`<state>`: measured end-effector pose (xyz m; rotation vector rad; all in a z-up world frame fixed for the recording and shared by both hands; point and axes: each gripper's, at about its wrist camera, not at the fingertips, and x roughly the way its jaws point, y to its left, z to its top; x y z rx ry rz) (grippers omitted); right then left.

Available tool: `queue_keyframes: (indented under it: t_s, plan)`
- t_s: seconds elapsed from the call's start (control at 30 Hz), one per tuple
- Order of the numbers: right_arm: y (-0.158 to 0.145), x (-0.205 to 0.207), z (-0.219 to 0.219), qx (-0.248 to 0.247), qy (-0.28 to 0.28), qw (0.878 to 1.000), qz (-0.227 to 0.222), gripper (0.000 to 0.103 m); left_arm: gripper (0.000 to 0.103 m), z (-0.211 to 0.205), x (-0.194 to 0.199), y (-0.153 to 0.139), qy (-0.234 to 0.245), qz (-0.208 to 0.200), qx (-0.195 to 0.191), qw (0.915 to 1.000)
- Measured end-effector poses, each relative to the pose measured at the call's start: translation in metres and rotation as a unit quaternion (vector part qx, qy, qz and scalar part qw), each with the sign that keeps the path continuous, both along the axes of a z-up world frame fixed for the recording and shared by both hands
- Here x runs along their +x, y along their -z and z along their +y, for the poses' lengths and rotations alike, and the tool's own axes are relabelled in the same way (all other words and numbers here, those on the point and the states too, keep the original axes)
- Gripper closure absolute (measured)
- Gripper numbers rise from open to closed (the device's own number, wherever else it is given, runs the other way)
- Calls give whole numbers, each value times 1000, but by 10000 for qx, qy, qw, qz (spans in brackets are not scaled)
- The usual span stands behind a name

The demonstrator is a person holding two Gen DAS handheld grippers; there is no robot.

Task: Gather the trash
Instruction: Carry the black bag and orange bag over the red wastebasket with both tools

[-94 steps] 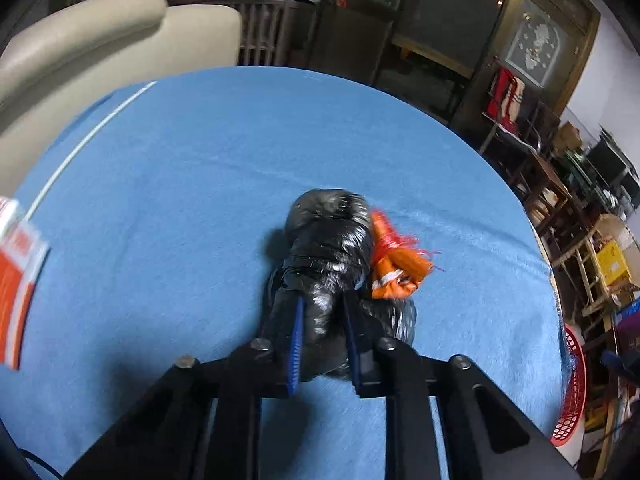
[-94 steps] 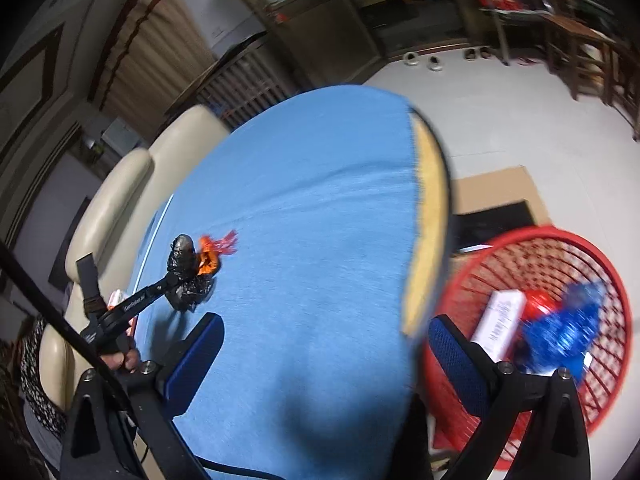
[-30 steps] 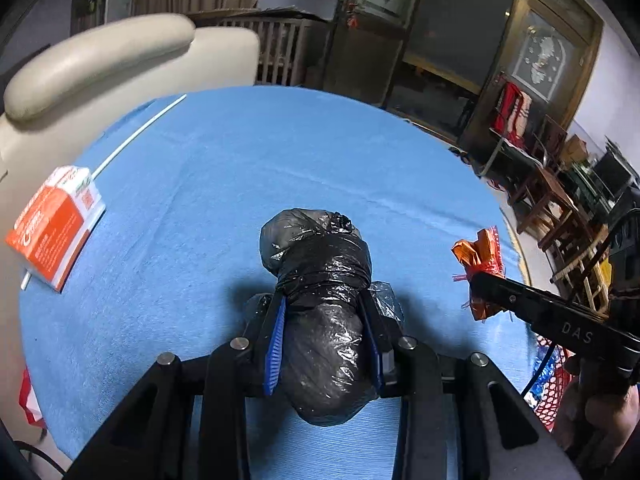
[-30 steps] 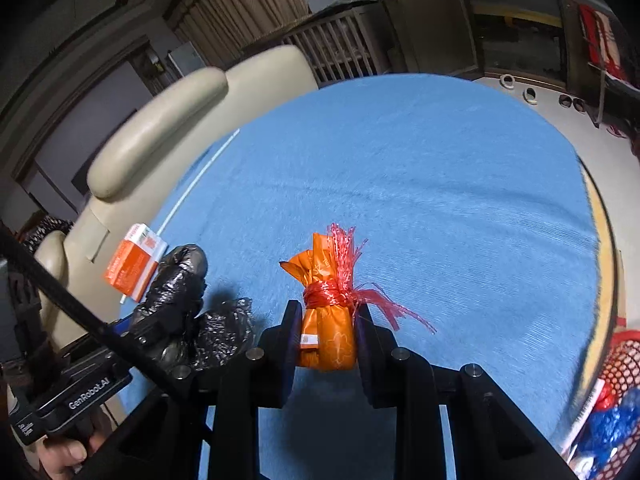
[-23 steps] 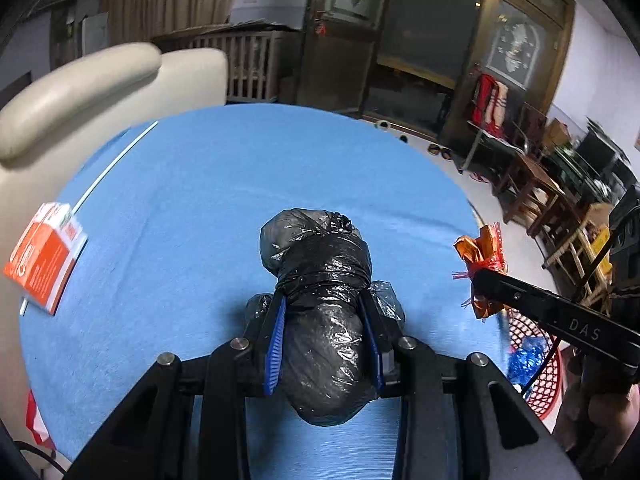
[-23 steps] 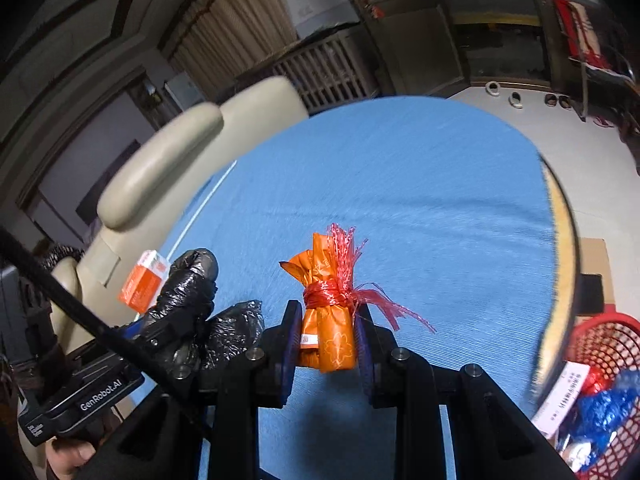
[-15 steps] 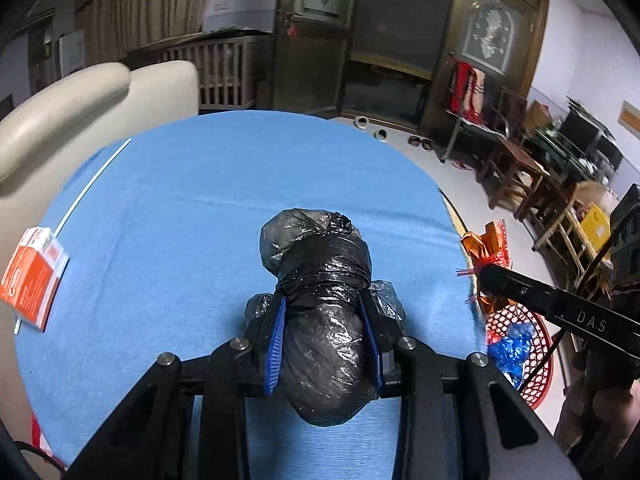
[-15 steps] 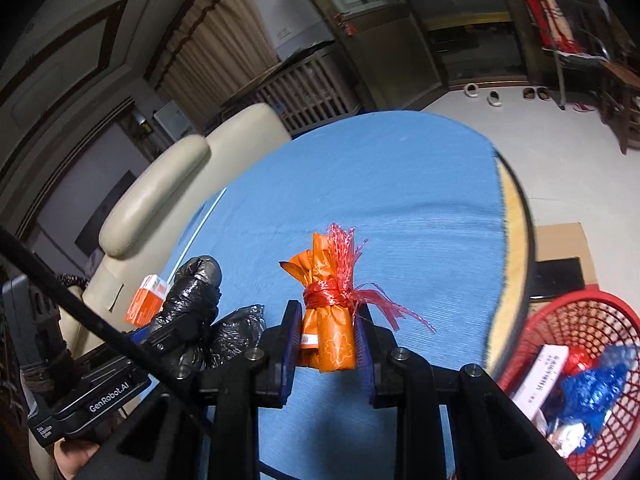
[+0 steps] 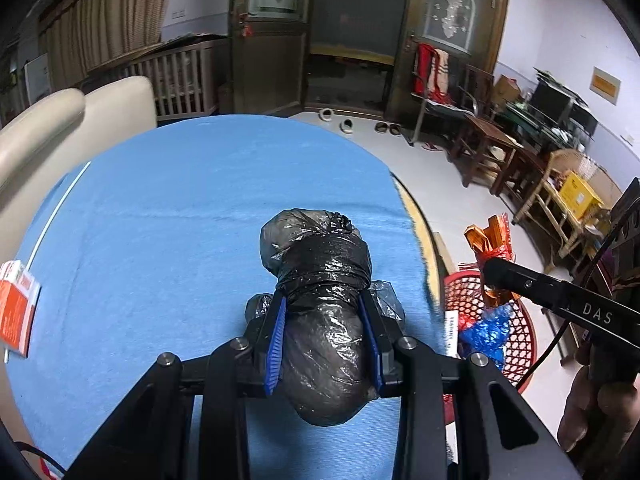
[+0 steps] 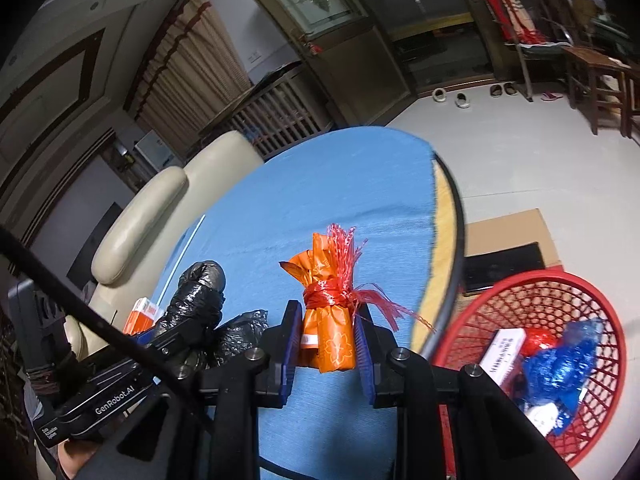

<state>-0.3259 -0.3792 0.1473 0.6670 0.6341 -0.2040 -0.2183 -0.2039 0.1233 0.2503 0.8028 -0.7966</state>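
My left gripper (image 9: 323, 328) is shut on a black plastic trash bag bundle (image 9: 320, 288), held above the blue round table (image 9: 180, 220); the bundle also shows in the right wrist view (image 10: 196, 300). My right gripper (image 10: 325, 342) is shut on an orange wrapper bundle (image 10: 326, 304) tied with red string, held near the table's right edge. The same bundle shows in the left wrist view (image 9: 490, 244), over the red trash basket (image 9: 520, 344). The basket (image 10: 560, 296) stands on the floor at lower right and holds a white box and blue and red wrappers.
An orange and white carton (image 9: 14, 312) lies at the table's left side, and shows in the right wrist view (image 10: 140, 312). A cream armchair (image 10: 160, 216) stands behind the table. Cardboard and a dark mat (image 10: 508, 260) lie on the floor by the basket. Wooden chairs (image 9: 492, 148) stand far right.
Both grippers have moved right, toward the table's edge and the basket, still holding their bundles. The basket has come further into both views.
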Motion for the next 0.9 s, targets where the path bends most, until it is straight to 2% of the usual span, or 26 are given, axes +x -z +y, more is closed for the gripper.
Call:
queue_keyframes:
  t_s: [0.4, 0.9]
  plan:
    - [0, -54, -33, 43, 626, 9980, 53, 75, 67, -35, -26, -5, 586, 14, 8, 9983]
    - [-2, -100, -54, 31, 1140, 9934, 115, 75, 67, -68, -54, -8, 1091, 95, 5, 9940]
